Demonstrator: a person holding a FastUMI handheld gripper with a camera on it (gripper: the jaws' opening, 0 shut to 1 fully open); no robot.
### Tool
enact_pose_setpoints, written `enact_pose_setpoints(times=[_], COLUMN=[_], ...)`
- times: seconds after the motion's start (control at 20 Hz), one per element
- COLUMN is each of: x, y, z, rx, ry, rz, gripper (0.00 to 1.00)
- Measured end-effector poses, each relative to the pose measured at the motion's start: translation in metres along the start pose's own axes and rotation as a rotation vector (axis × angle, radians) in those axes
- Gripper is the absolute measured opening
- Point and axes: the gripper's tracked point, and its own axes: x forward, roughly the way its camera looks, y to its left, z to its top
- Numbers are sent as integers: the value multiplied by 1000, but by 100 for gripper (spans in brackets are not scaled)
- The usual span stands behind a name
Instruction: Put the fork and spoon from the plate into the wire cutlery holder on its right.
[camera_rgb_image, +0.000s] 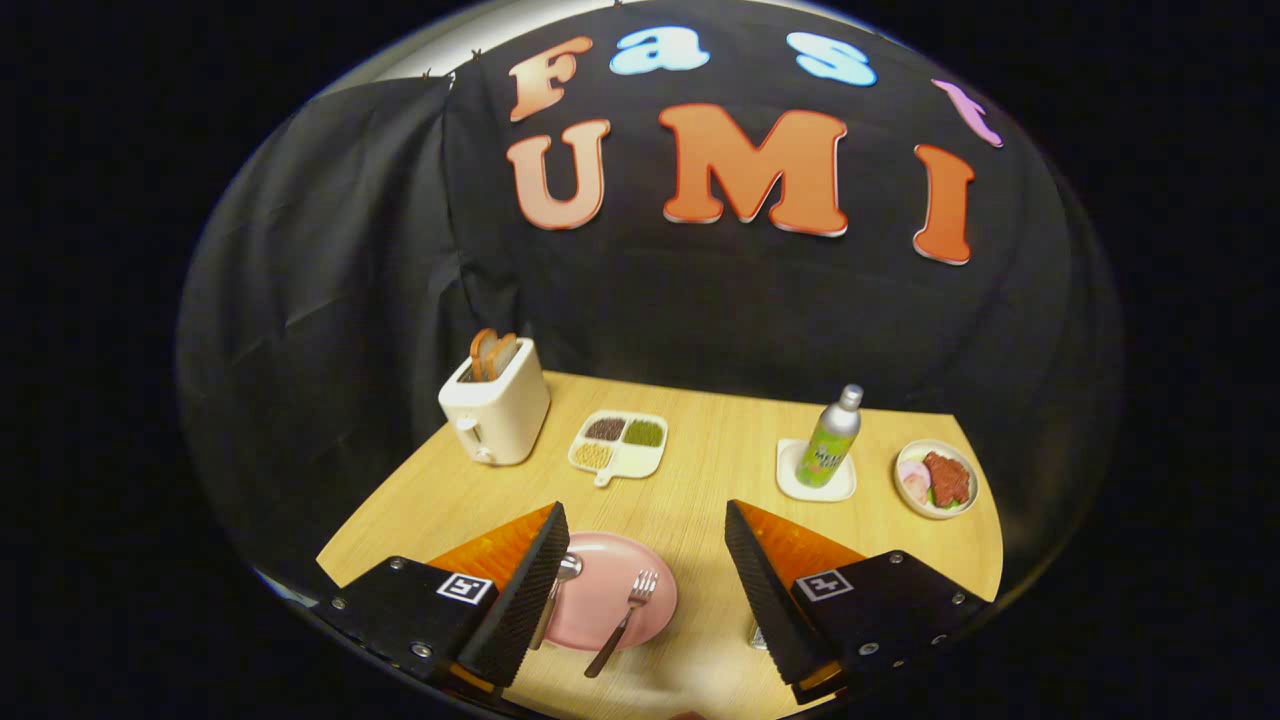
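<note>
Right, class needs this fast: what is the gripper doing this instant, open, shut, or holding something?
Gripper: open, holding nothing; the fork lies on the pink plate between its fingers.

On the wooden counter (700, 450): one pink round plate (610, 615), one metal fork (625, 615), one metal spoon (562, 580), one white toaster (495, 405), one green bottle (830, 440).

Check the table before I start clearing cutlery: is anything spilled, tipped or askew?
Nothing stands out. Fork and spoon lie on the pink plate between the open tool's fingers; the bottle and toaster stand upright.
</note>
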Motion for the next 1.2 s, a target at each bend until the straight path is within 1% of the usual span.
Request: enact_pose_setpoints(times=[0.1, 0.3, 0.45, 0.65, 0.75, 0.8, 0.95, 1.1, 1.2], x=[16, 42, 55, 66, 70, 73, 80, 81, 81], y=[8, 14, 24, 24, 28, 29, 26, 27, 26], z=[-32, -97, -139, -188, -199, -201, -208, -215, -219], rx=[16, 29, 68, 78, 105, 109, 106, 110, 118], ry=[108, 306, 443, 600, 651, 659, 686, 730, 755], rz=[10, 2, 11, -27, -33, -37, -78, -109, -149], gripper=[95, 95, 89, 81, 76, 70, 60, 41, 31])
